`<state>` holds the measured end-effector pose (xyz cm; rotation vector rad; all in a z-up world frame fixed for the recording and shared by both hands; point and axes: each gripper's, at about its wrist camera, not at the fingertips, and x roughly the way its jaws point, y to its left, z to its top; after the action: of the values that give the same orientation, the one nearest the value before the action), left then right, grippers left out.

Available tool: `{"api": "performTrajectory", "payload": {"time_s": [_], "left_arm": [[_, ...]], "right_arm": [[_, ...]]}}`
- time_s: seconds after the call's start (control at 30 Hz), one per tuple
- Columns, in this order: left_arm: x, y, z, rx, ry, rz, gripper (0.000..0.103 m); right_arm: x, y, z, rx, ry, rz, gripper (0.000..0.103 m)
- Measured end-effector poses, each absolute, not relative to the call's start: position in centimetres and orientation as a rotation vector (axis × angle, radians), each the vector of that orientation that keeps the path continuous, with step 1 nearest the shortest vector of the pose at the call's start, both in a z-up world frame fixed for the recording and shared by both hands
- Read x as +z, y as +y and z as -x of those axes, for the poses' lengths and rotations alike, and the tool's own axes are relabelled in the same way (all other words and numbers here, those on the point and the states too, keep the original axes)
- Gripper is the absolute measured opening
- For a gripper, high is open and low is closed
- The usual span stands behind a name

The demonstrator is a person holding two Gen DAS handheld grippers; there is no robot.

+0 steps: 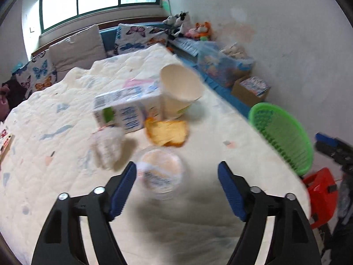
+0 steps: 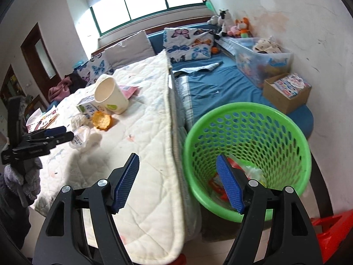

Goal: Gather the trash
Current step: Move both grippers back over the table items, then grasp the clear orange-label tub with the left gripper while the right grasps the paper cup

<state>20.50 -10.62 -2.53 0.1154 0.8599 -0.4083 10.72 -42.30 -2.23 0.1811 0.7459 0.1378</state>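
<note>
Trash lies on the white quilt (image 1: 55, 154): a tipped paper cup (image 1: 181, 88), a milk carton (image 1: 125, 112), an orange peel (image 1: 167, 132), a crumpled tissue (image 1: 108, 148) and a clear plastic tub (image 1: 162, 174). My left gripper (image 1: 176, 167) is open, and the tub lies just ahead of its left fingertip without being pressed. In the right wrist view, my right gripper (image 2: 177, 159) is open and empty, over the quilt's edge beside the green basket (image 2: 242, 106). The basket holds some wrappers (image 2: 242, 172). The left gripper (image 2: 59, 132) shows there next to the tub (image 2: 80, 138).
The green basket (image 1: 286, 137) stands off the bed's right side by a red stool (image 2: 331, 231). On the blue sheet (image 2: 220, 84) sit a cardboard box (image 2: 286, 92) and a clear storage bin (image 2: 262, 64). Butterfly pillows (image 2: 187, 42) line the headboard. A pink packet (image 2: 129, 90) lies behind the cup.
</note>
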Motion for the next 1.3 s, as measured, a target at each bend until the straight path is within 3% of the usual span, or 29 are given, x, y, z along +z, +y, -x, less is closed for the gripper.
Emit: {"api": "performTrajectory", "payload": {"time_s": [0.17, 0.63, 0.7, 0.83, 0.97, 1.2, 1.3], "left_arm": [[-4.4, -9.6, -21.3, -0.408, 0.911, -0.143, 0.082], [-6.5, -11.0, -22.6, -0.388, 0.924, -0.216, 0.082], [-6.6, -10.9, -22.8, -0.385, 0.926, -0.213, 0.08], [-6.6, -10.9, -22.9, -0.391, 0.918, -0.202, 0.066], [-6.2, -10.9, -22.4, -0.395, 0.894, -0.213, 0.061], [-4.9, -9.6, -21.3, -0.393, 0.876, -0.178, 0.061], [-4.2, -8.8, -20.6, -0.388, 0.863, -0.167, 0.061]], "right_arm": [[-2.3, -40.8, -11.5, 0.164, 0.755, -0.167, 0.074], [-2.7, -37.7, -13.9, 0.219, 0.78, -0.14, 0.074], [-2.8, -37.3, -14.2, 0.226, 0.782, -0.133, 0.074], [-2.9, -36.6, -14.9, 0.243, 0.788, -0.123, 0.074], [-2.9, -35.8, -15.6, 0.259, 0.791, -0.116, 0.074], [-2.5, -33.5, -17.6, 0.302, 0.783, -0.101, 0.074], [-2.1, -32.1, -18.8, 0.324, 0.778, -0.09, 0.079]]}}
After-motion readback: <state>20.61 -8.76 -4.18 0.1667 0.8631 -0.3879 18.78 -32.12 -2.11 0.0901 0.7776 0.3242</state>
